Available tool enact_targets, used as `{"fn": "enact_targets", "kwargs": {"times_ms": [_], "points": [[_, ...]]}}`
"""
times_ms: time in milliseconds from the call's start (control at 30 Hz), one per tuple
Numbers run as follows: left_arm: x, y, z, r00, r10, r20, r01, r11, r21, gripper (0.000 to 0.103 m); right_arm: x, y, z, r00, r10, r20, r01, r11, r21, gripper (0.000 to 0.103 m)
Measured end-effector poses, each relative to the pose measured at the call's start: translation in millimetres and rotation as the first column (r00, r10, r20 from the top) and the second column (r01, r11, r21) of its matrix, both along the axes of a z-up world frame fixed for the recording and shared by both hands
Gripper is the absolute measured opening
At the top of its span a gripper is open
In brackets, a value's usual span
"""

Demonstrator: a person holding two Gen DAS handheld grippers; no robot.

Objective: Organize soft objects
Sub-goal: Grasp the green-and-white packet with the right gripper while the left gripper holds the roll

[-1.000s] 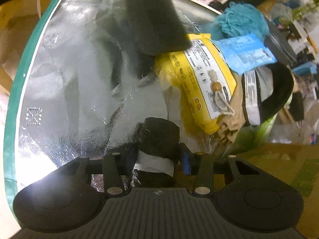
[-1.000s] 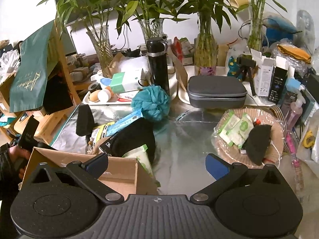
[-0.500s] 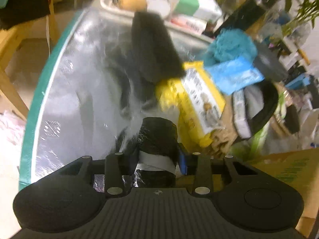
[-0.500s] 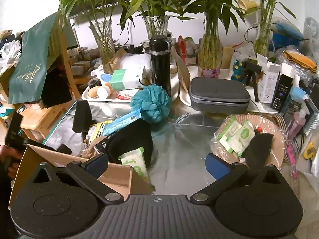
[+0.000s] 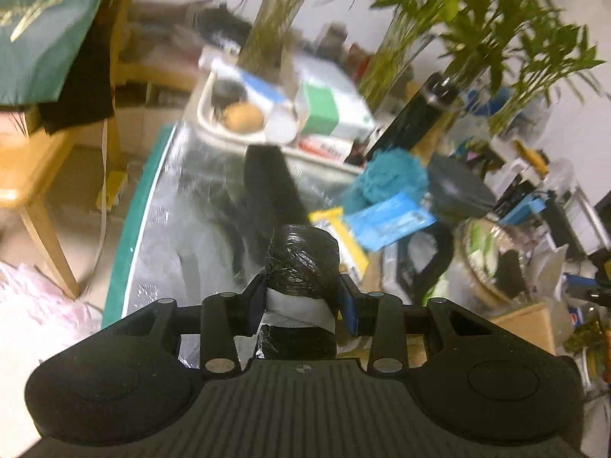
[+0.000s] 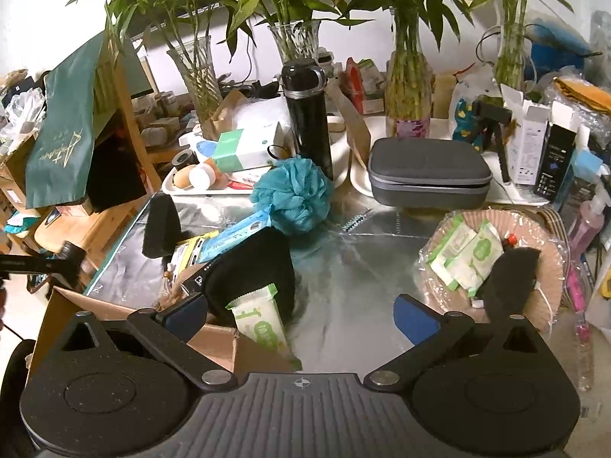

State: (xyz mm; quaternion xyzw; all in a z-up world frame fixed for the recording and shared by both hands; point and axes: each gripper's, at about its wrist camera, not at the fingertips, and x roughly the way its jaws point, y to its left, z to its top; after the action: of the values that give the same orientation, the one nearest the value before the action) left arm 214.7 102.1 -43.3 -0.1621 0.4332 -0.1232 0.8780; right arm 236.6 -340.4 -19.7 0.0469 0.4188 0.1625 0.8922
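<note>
Transport step: left gripper (image 5: 301, 299) jaws clamp a black wrapped bundle (image 5: 301, 263) above the surface; right gripper (image 6: 301, 316) jaws gape empty. Next, probably lower it into the cardboard box (image 6: 214, 347).

Soft objects spread over the silver table mat, one black wrapped bundle lifted.

A black bundle (image 5: 301, 263) in shiny plastic film with a white band around it is held above the mat. A black foam wedge (image 6: 160, 227) stands upright near the left edge of the mat. A teal mesh bath puff (image 6: 292, 194) lies near the back, touching a blue packet (image 6: 238, 234). A black soft pouch (image 6: 252, 267) lies in the middle, and a green-white tissue pack (image 6: 263, 326) leans against it.
</note>
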Motion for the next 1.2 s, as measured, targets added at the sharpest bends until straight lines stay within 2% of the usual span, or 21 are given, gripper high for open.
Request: {"fn": "enact_targets", "kwargs": {"times_ms": [233,367,533,700,800,933,1200], "points": [[-34,-5,44,0.994,0.006,0.111,-0.008,1.000,0.021,0.039,21,-2,-5,0.997,0.079,0.004,-0.080,0.997,0.020,0.103],[-49,-13,61,0.988,0.011,0.155,-0.015,1.000,0.027,0.039,40,-1,-19,0.995,0.099,-0.010,-0.099,0.995,0.016,0.103],[-66,-19,69,0.984,-0.011,0.180,0.010,1.000,0.011,0.039,65,2,-45,0.990,0.133,-0.050,-0.132,0.991,0.014,0.103],[-78,-23,74,0.982,-0.019,0.190,0.022,1.000,-0.015,0.039,86,5,-74,0.975,0.208,-0.074,-0.201,0.975,0.091,0.103],[-84,-26,77,0.980,-0.029,0.198,0.038,0.999,-0.039,0.039,98,11,-93,0.967,0.241,-0.086,-0.232,0.967,0.104,0.102],[-91,-31,77,0.979,-0.035,0.201,0.050,0.996,-0.069,0.039,113,18,-114,0.940,0.315,-0.131,-0.295,0.943,0.152,0.102],[-92,-40,65,0.984,-0.040,0.172,0.061,0.992,-0.114,0.039,133,36,-153,0.855,0.472,-0.216,-0.412,0.869,0.274,0.096]]}}
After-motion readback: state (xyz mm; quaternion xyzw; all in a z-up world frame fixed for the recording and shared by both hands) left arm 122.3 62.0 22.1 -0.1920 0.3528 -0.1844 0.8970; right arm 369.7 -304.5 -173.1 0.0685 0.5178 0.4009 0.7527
